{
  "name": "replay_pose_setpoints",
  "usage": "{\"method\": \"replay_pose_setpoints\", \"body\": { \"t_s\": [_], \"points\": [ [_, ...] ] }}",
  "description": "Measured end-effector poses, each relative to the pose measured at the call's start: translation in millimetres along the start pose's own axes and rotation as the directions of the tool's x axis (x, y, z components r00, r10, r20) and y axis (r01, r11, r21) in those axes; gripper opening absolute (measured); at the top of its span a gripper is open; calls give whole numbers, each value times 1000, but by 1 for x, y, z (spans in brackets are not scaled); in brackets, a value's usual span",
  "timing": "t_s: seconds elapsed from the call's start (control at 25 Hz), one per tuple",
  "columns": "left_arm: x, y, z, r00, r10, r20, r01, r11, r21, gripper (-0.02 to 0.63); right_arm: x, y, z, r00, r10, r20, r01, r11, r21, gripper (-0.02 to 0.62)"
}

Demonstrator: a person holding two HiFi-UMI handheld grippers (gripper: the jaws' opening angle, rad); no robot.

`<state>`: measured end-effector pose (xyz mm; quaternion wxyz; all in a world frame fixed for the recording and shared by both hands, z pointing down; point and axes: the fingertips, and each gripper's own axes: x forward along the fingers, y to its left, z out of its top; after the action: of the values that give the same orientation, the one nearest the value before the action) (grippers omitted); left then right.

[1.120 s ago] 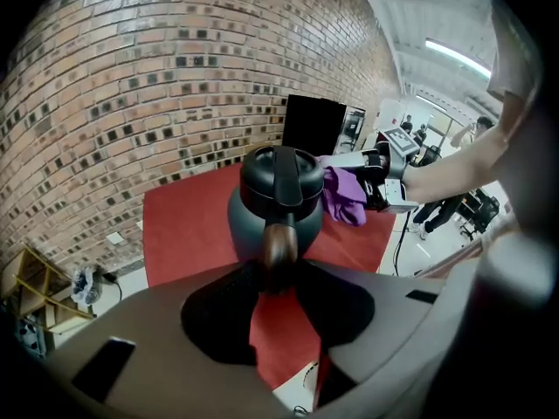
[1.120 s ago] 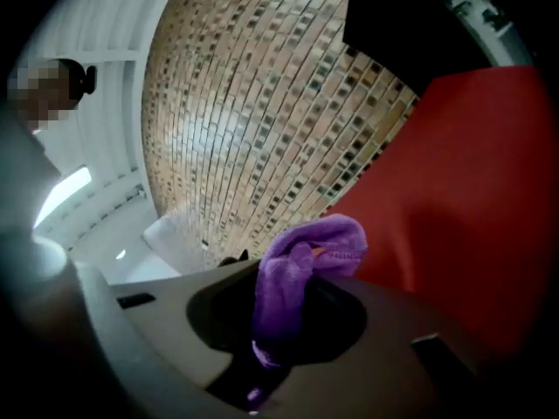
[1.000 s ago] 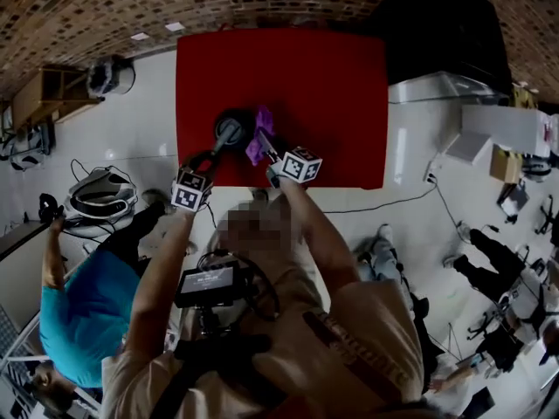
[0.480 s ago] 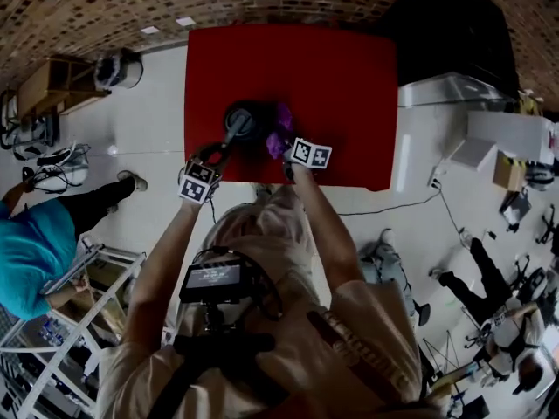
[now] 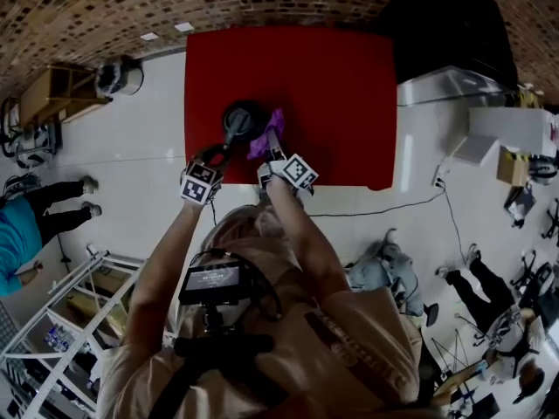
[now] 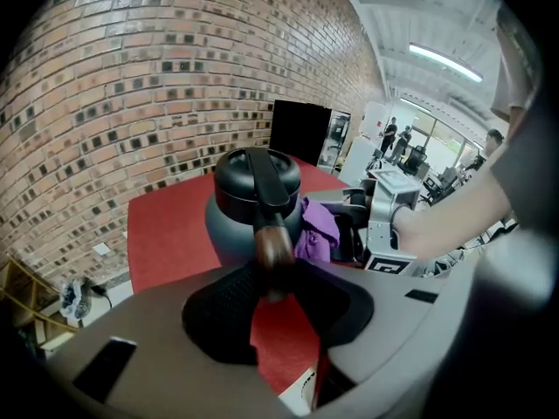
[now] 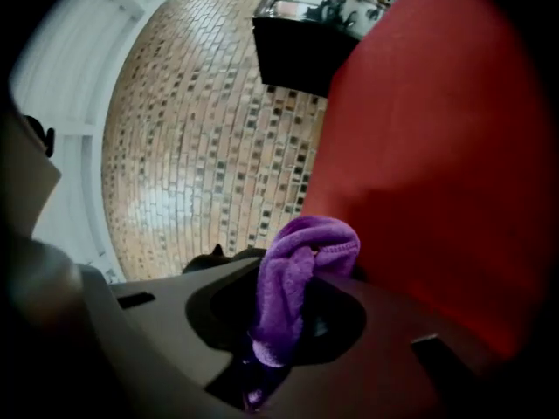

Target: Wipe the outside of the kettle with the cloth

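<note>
Table (image 5: 341,85): red, bears the kettle near its front edge
Kettle (image 6: 231,212): dark, upright, lid on
Left gripper (image 6: 275,278): jaws clamped on the handle (image 6: 272,244)
Right gripper (image 7: 279,321): jaws pinching the cloth, just beside the kettle
Cloth (image 7: 301,264): purple, bunched, at the kettle's side

Arms (image 5: 166,264) forward; left hand-held gripper (image 6: 278,278) clamps kettle handle (image 6: 265,195), right hand-held gripper (image 7: 279,314) pinches cloth (image 7: 301,264).

Head camera: looks steeply down onto the red worktop (image 5: 349,103). Gripper cameras: close behind my fingers (image 6: 218,317), looking along them. Head and left views share the kettle (image 6: 249,212); all share the worktop.
</note>
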<state>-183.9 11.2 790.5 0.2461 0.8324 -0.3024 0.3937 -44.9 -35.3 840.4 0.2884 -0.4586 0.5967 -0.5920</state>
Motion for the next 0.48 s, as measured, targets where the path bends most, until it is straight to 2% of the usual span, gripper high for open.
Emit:
{"method": "replay_pose_setpoints", "body": {
  "t_s": [0.08, 0.16, 0.24, 0.28, 0.32, 0.4, 0.44, 0.48],
  "points": [
    [1, -4, 6, 1000, -7, 17, 7, 1000, -3, 124, 2, -40, -5, 993, -121, 4, 120, 991, 58, 94],
    [3, -6, 9, 1000, -17, 26, 17, 1000, -4, 124, 5, -80, -15, 966, -245, -79, 250, 966, 66, 94],
    [4, -7, 11, 999, -29, 25, 29, 1000, 0, 124, 7, -105, -25, 919, -337, -205, 340, 940, -21, 91],
    [4, -7, 10, 999, -34, 23, 34, 999, 3, 124, 6, -104, -26, 904, -351, -244, 338, 937, -93, 89],
    [4, -6, 8, 999, -38, 17, 38, 999, 8, 124, 3, -96, -21, 905, -339, -258, 304, 938, -165, 91],
    [5, -6, 4, 999, -48, 9, 48, 999, 15, 124, -12, -60, -8, 941, -235, -245, 164, 946, -279, 92],
    [5, -6, 3, 998, -54, 7, 54, 998, 19, 124, -23, -38, -4, 956, -157, -248, 67, 940, -334, 92],
    [5, -6, 3, 998, -61, 8, 61, 998, 22, 124, -33, -12, -7, 958, -85, -276, -36, 913, -406, 92]
  ]
}}
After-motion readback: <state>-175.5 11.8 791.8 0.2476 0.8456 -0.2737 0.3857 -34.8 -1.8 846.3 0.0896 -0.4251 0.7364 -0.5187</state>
